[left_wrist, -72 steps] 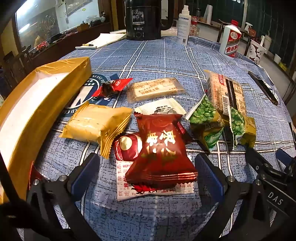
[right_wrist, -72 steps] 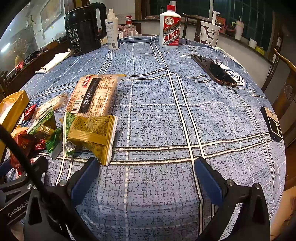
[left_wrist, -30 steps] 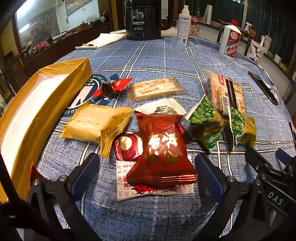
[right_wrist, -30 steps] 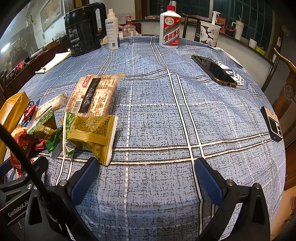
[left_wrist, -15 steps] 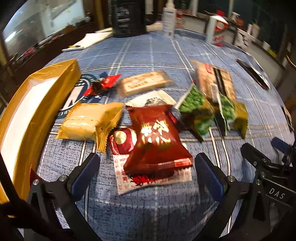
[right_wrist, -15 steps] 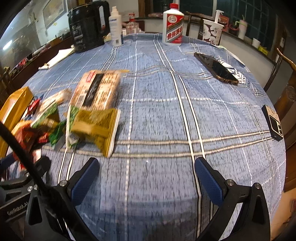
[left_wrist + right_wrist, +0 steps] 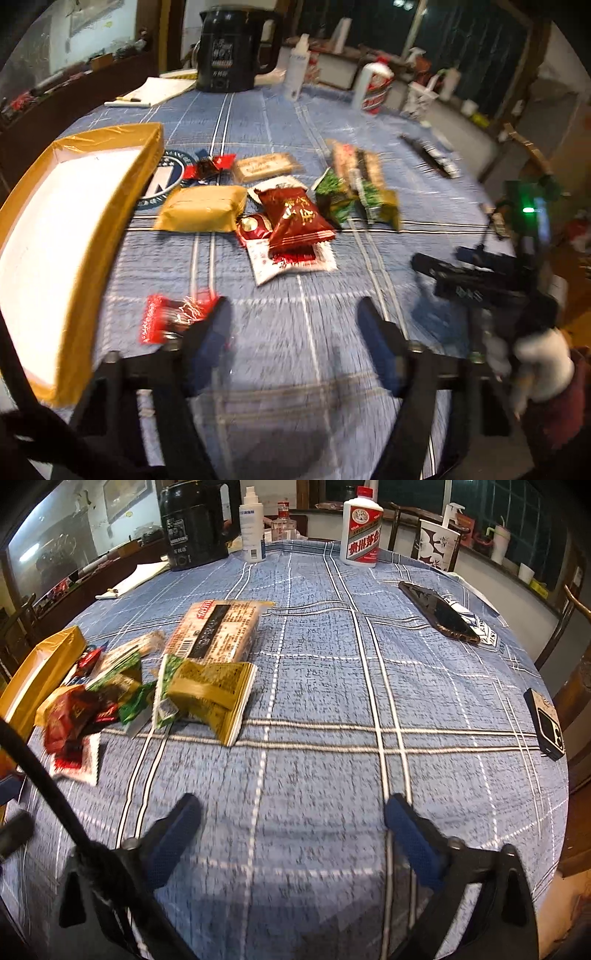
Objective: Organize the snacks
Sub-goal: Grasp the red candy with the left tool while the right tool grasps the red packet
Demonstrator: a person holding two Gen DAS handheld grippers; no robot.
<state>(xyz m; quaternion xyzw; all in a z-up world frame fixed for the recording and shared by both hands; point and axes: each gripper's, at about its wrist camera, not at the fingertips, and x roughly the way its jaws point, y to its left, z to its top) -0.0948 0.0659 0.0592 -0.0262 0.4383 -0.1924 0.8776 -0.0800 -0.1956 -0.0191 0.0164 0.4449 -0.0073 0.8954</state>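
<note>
Several snack packets lie in a pile on the blue checked tablecloth: a dark red packet, a gold packet, green packets, a long biscuit pack and a small red packet by my left finger. A gold-rimmed white box sits at the left. My left gripper is open and empty, above the cloth short of the pile. My right gripper is open and empty over bare cloth, right of the yellow-green packet and biscuit pack.
At the far side stand a black kettle, a spray bottle and a white liquor bottle. A dark phone and a small black device lie at the right. The table edge curves off to the right.
Both grippers have pulled back and risen, so the snacks look smaller and farther. The left view swung left, showing more of the box and a small red packet near the left finger.
</note>
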